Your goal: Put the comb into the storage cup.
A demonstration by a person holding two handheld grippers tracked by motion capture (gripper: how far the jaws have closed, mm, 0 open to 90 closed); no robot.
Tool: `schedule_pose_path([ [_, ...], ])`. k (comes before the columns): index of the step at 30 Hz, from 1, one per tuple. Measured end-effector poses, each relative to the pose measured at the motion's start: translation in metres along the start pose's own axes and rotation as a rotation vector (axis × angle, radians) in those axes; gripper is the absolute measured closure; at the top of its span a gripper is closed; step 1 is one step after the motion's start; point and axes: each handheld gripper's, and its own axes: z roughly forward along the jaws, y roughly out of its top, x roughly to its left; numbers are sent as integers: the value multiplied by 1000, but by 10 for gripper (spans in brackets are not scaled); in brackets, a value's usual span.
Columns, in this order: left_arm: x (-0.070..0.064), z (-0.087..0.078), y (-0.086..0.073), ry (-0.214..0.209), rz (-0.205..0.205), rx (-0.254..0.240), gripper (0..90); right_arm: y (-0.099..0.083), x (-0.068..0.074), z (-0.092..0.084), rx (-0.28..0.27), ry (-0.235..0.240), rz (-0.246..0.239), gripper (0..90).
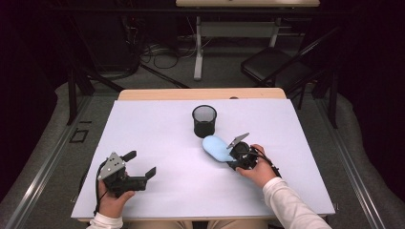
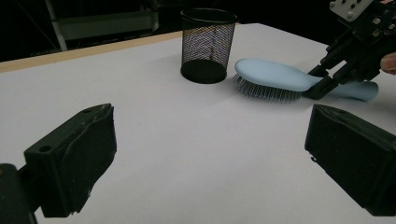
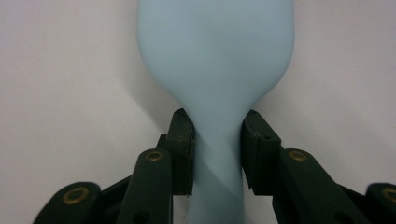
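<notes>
Pale blue plastic is what the right gripper (image 3: 217,154) is clamped on: its two black jaws pinch the neck of a hairbrush (image 2: 275,77) where the handle widens into the head. In the left gripper view the hairbrush lies bristles down on the white surface (image 1: 157,143), just beside a black mesh pen cup (image 1: 204,120) that stands upright. The left gripper (image 1: 142,164) rests well apart from both, near the front edge, with its jaws spread wide and nothing between them.

Judging from how things lie, the likely aim is to stand the hairbrush in the pen cup. Several things could spoil that. The neck is smooth and tapered, so the hairbrush may swivel or slide between the jaws once lifted, the heavier head tipping down. The pen cup looks light, and a knock from the head or bristles against its rim could push it over or shove it away, since the free gripper is not steadying it. Put in head first, the broad paddle may jam at the rim.

Count: one hairbrush, one pen cup, two grippers.
</notes>
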Motion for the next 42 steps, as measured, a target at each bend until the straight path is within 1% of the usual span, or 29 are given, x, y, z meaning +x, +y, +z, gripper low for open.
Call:
schedule_pose_path([
  [5,0,0,0,1,1,-1,22,-1,0,-1,-6,-7,-6,683],
  [6,0,0,0,1,0,-1,23,-2,0,0,-14,-5,-16,684],
  [13,0,0,0,-1,1,-1,23,-3,0,-1,-19,0,-3,688],
  [16,0,0,0,-2,0,-1,22,-5,-1,-2,-29,3,-10,688],
  [20,0,1,0,0,1,-2,22,-6,0,-3,-33,1,-3,688],
  [30,0,1,-1,3,-5,4,22,-7,1,-10,-78,8,4,689],
  [42,1,3,-1,6,-6,10,23,-6,3,-18,-116,10,9,689],
])
